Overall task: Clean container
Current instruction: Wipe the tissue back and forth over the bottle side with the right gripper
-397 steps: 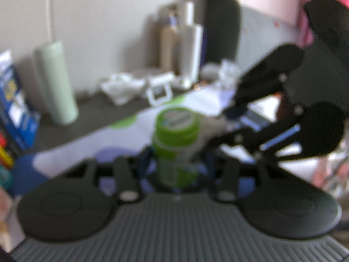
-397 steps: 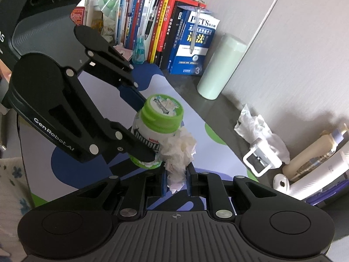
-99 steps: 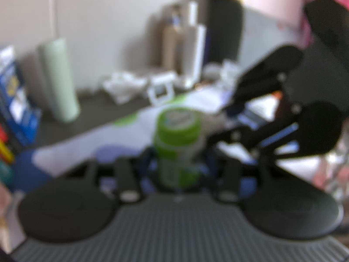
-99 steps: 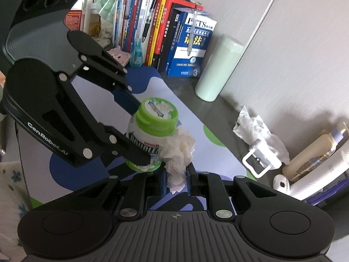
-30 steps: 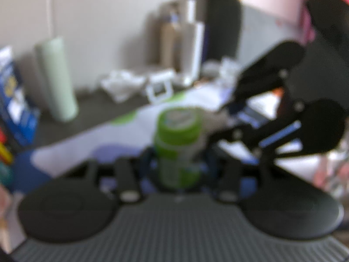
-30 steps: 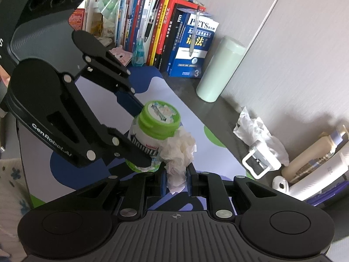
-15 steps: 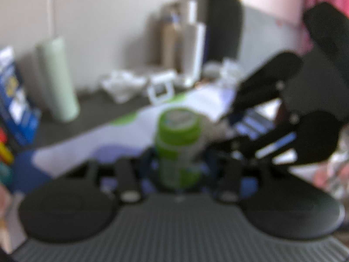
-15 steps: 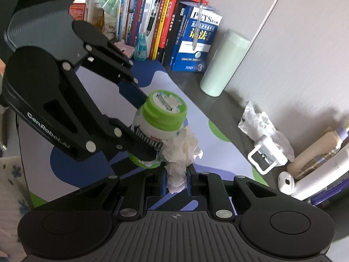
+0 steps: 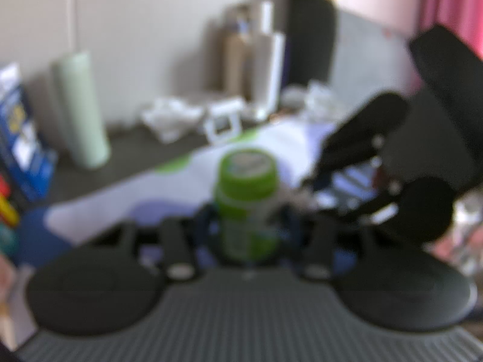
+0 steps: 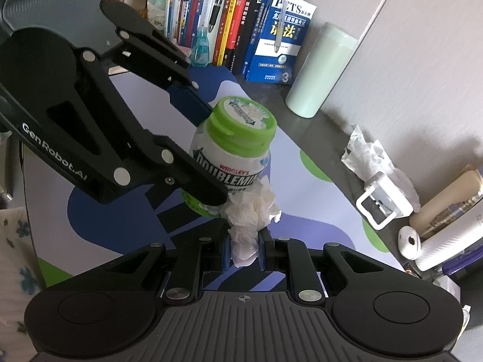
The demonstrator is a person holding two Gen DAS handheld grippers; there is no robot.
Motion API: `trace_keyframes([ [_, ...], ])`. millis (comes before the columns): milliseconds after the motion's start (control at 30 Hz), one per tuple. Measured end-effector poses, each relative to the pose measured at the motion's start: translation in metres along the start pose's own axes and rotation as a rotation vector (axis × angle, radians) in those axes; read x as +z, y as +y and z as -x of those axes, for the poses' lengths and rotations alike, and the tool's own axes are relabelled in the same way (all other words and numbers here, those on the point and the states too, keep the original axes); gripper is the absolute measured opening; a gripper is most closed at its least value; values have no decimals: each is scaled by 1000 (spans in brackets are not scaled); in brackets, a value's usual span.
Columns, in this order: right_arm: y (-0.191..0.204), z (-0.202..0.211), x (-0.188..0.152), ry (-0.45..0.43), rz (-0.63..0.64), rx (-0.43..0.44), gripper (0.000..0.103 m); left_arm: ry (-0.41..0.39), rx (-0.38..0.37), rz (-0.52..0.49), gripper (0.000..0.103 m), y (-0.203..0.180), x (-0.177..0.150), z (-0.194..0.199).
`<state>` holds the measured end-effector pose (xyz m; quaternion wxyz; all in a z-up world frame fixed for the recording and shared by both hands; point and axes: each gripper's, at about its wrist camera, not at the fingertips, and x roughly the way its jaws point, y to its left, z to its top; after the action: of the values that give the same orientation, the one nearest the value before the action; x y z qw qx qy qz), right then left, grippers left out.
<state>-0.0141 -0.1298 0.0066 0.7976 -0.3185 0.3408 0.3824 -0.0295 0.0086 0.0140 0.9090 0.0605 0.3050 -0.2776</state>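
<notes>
While its two fingers press in on a crumpled white tissue (image 10: 250,211), the right gripper (image 10: 244,252) holds that wad against the lower side of a gum container (image 10: 232,157), a white bottle with a green lid. The tissue touches the bottle's label just under the printed name. The left gripper (image 10: 202,181) comes in from the left of the right wrist view, its black fingers clamped across the bottle's lower body, so the bottle sits tilted, lid leaning toward the far right. In the blurred left wrist view the container (image 9: 246,202) stands straight ahead between that gripper's fingers, with the right gripper (image 9: 305,194) just beside it.

Below lies a patterned mat (image 10: 302,211) in white, blue and green, with bare surface in front and to the right. Farther off, a pale green tumbler (image 10: 320,71) and a row of books (image 10: 241,21) stand along the back, and a crumpled wrapper (image 10: 368,154) and a white clip (image 10: 383,202) lie near the wall, well apart from the bottle.
</notes>
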Motion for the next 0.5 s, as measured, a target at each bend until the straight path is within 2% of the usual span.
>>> trace_keyframes([
  [500, 2, -4, -1, 13, 8, 3, 17, -1, 4, 3, 48, 1, 0, 0],
])
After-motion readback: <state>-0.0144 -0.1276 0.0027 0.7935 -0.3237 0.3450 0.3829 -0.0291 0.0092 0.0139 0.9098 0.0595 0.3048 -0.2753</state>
